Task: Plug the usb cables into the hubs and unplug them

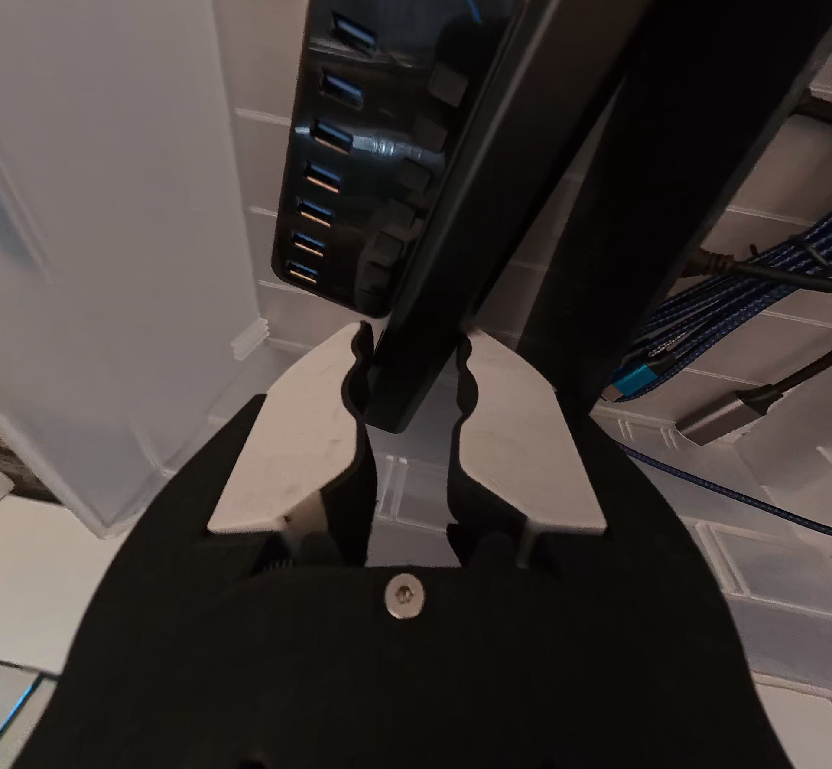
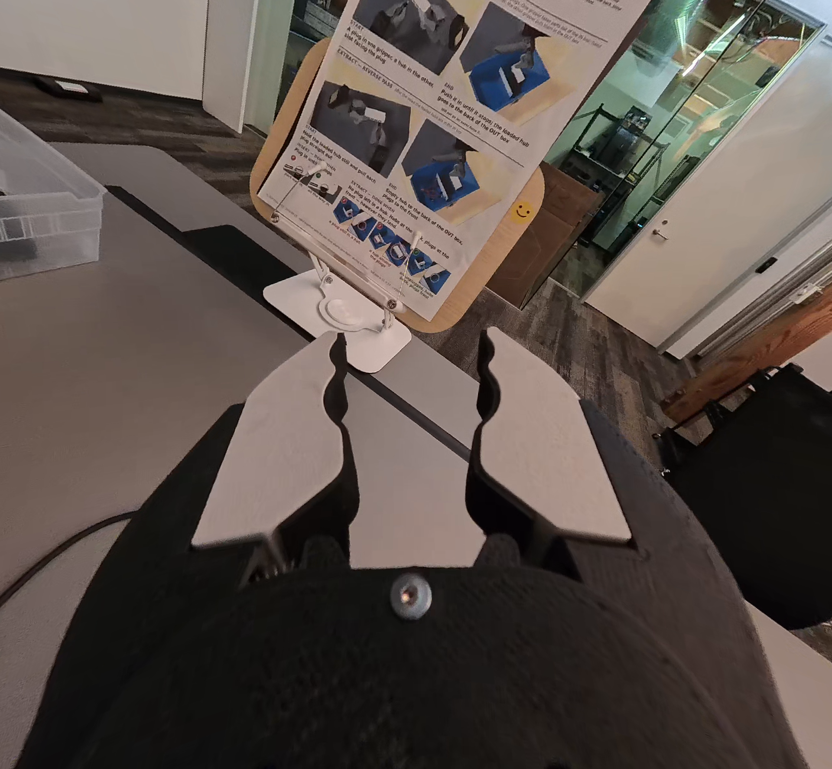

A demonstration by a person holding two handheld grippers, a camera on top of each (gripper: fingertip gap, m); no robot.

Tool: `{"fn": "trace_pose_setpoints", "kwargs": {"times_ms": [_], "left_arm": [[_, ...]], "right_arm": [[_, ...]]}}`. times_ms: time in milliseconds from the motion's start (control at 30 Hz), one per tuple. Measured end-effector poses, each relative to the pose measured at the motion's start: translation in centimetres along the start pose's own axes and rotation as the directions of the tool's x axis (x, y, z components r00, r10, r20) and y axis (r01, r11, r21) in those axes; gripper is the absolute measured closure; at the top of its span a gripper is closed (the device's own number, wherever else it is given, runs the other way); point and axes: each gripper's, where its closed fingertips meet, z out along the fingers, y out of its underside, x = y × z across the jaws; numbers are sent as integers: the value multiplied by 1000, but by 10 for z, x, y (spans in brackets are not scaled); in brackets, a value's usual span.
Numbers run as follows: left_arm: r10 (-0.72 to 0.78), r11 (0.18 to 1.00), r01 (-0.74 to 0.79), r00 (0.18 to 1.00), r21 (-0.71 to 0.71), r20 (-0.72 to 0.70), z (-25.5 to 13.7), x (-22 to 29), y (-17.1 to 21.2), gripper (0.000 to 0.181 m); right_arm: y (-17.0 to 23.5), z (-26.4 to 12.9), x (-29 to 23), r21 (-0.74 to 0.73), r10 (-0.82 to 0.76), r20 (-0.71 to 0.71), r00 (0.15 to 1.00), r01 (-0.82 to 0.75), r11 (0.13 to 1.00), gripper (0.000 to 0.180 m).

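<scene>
My left gripper (image 1: 416, 380) fingers pinch the black USB hub (image 1: 396, 153) on edge over the clear bin (image 1: 112, 252); seven ports are visible, all empty. Right gripper (image 2: 409, 380) fingers are spread, holding nothing, above the bench (image 2: 112, 364). Next, I'd fetch a plug from the blue braided cables (image 1: 720, 310).

Glossy black plastic hub (image 1: 396, 126) is reflecting light at 12 o'clock; braided blue cloth-sheathed cables (image 1: 720, 297) are lying at 3 o'clock on a translucent plastic bin (image 1: 112, 207). Matt grey desk (image 2: 112, 387) is bearing a paper sheet (image 2: 450, 94) on a wooden board (image 2: 495, 288) with white metal stand (image 2: 360, 342).
</scene>
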Motion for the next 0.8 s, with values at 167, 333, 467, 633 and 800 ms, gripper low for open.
{"fn": "trace_pose_setpoints", "kwargs": {"times_ms": [167, 333, 467, 633, 800], "left_arm": [[-4, 998, 8, 998, -62, 70, -21, -4, 4, 148], [2, 980, 28, 988, -195, 154, -61, -7, 8, 151], [10, 950, 49, 982, -308, 187, -91, -5, 11, 152], [-18, 929, 111, 966, -352, 256, -138, -5, 2, 154], [-69, 927, 190, 934, -323, 350, -193, -5, -11, 154]], "right_arm": [[2, 0, 2, -2, 8, 9, 1000, -8, 1000, 124], [-2, -6, 7, 23, 12, 12, 1000, -13, 1000, 124], [-13, -18, 10, 79, 29, 26, 999, -31, 996, 124], [-24, -36, 18, 147, 62, 43, 997, -67, 987, 124], [-28, -54, 31, 203, 117, 66, 991, -128, 971, 124]]}}
